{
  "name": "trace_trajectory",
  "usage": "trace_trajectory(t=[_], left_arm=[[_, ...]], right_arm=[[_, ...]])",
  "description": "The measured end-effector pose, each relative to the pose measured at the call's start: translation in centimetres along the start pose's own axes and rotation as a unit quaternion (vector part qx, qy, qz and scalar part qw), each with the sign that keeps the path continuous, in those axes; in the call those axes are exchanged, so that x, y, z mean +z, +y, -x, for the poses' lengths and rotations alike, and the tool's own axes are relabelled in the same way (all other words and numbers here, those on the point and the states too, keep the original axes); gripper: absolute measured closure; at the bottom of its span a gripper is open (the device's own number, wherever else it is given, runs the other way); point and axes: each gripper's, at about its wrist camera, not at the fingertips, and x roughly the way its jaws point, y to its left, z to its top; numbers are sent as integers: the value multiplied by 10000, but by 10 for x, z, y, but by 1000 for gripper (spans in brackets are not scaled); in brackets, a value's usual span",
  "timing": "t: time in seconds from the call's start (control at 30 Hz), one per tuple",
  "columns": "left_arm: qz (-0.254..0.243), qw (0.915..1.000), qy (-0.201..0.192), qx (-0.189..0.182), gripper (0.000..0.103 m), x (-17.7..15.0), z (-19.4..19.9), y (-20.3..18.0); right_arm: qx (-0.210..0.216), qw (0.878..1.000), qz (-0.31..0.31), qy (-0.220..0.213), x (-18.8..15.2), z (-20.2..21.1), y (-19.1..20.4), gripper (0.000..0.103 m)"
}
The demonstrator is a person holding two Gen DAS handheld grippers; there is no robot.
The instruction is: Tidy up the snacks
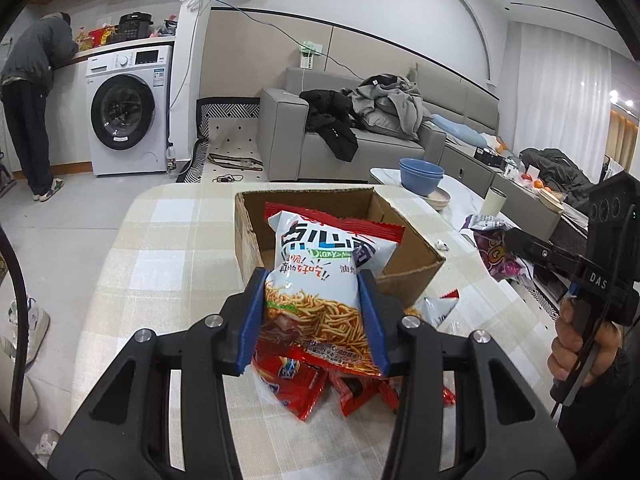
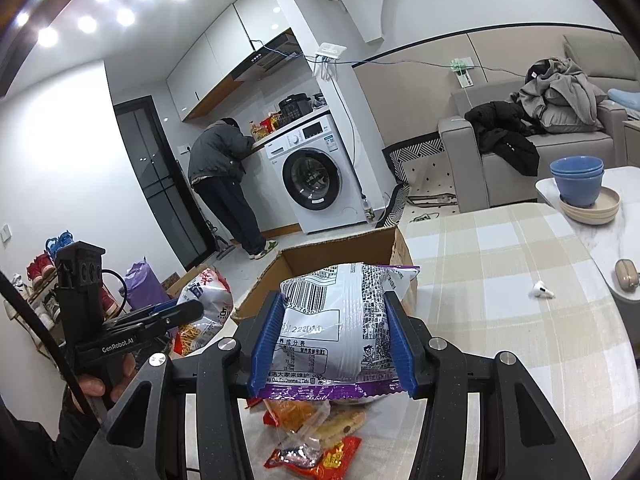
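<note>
Cardboard box (image 1: pixel 404 258) at frame centre appears empty. Left gripper (image 1: pixel 316 316) fingers clamped on noodle-snack bag (image 1: pixel 320 280); right gripper (image 2: pixel 334 340) fingers clamped on purple-trimmed bag (image 2: pixel 340 316). Loose packets (image 2: pixel 316 436) remain on counter (image 1: pixel 172 240); sorting barely begun.

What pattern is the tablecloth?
The tablecloth is a beige and white check, clearest in the right wrist view.

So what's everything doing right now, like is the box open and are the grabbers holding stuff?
Left gripper: shut on the noodle snack bag, lifted off the table.
Right gripper: shut on the purple-edged snack bag, back side showing.
Cardboard box: open, flaps up.
Loose snack packets: lying on the checked tablecloth.
Washing machine: door closed.
Blue bowls: stacked, upright.
</note>
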Motion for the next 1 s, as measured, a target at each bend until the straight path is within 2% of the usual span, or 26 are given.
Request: trace_trajectory(t=[0.43, 1.0], left_arm=[[1, 9997, -33, 248, 62, 39, -34, 0], [-89, 9990, 100, 424, 61, 64, -92, 4]], right_arm=[[-39, 9998, 162, 51, 19, -26, 11, 53], [-210, 9987, 413, 216, 27, -64, 16, 53]])
